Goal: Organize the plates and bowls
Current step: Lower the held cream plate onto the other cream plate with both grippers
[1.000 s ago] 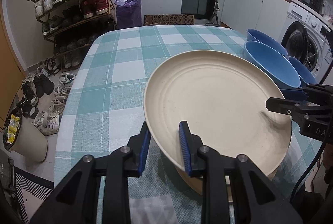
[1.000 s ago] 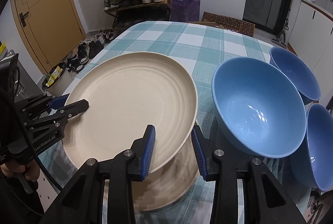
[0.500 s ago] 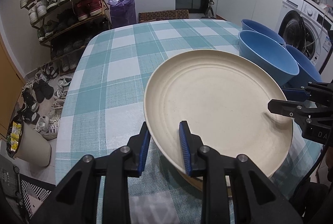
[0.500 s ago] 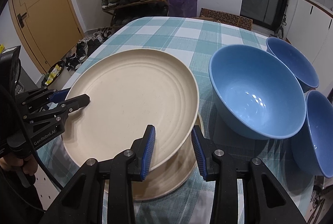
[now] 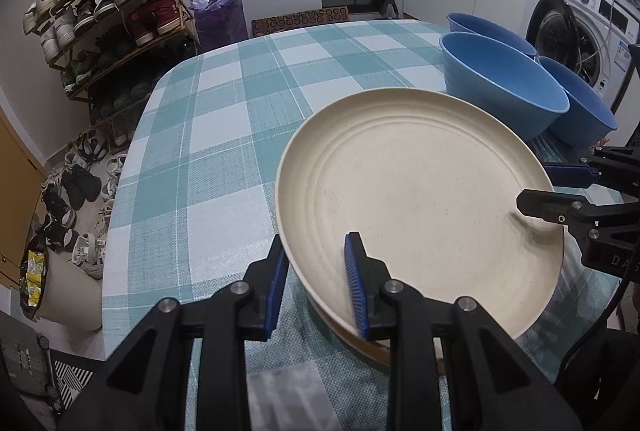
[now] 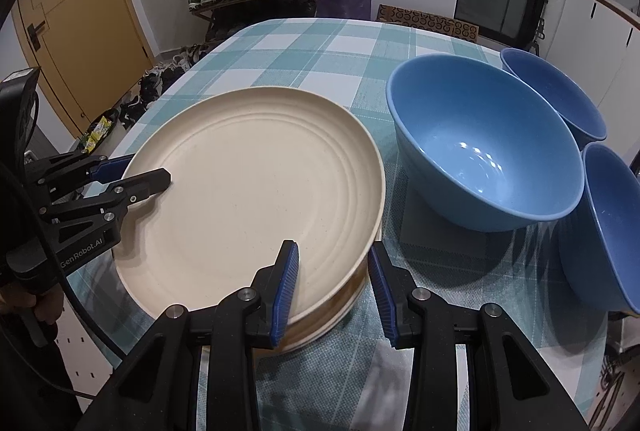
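Observation:
A large cream plate (image 5: 420, 191) (image 6: 256, 183) hangs slightly tilted just over a stack of cream plates (image 6: 332, 315) (image 5: 360, 343) near the table's front edge. My left gripper (image 5: 316, 283) (image 6: 132, 175) is shut on its left rim, one finger on top and one beneath. At the opposite rim my right gripper (image 6: 334, 289) (image 5: 552, 187) is shut on the plate the same way. Three blue bowls stand to the right of the stack: a big one (image 6: 484, 143) (image 5: 500, 91), one behind it (image 6: 556, 95) (image 5: 488, 31) and one nearer (image 6: 608, 223) (image 5: 576, 99).
The checked teal tablecloth (image 5: 224, 119) covers the table. On the floor to the left are a shoe rack (image 5: 108, 3), loose shoes and a bin (image 5: 60, 283). A washing machine (image 5: 572, 27) stands at the right, and a purple bag (image 5: 218, 15) stands beyond the far edge.
Both grippers have brought the plate lower, so it now sits closer over the stack. The left gripper has rolled a little. Both grips are unchanged.

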### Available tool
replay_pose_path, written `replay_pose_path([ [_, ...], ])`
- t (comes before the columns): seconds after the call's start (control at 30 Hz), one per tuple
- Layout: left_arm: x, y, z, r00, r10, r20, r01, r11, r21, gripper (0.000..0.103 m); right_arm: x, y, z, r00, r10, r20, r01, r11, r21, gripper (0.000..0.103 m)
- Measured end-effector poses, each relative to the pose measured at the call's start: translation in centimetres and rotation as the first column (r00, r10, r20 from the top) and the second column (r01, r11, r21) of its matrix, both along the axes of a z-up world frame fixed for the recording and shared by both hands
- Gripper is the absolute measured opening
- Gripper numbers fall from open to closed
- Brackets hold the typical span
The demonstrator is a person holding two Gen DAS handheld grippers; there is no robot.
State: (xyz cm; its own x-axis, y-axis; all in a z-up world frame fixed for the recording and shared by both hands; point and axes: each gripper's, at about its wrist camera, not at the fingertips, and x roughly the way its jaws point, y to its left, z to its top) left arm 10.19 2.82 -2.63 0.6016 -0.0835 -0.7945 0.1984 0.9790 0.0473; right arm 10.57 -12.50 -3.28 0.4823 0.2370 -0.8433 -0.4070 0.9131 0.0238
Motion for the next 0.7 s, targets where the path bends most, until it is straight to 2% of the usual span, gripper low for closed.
replay_pose_path([
  [0.7,-0.37,-0.9,-0.66,0.999,-0.033,-0.028,0.035,0.997,0.071,0.027,-0.6,0.19,-0.97,1.0,0.005,-0.016,-0.005,0.999,-0.032,0.037],
])
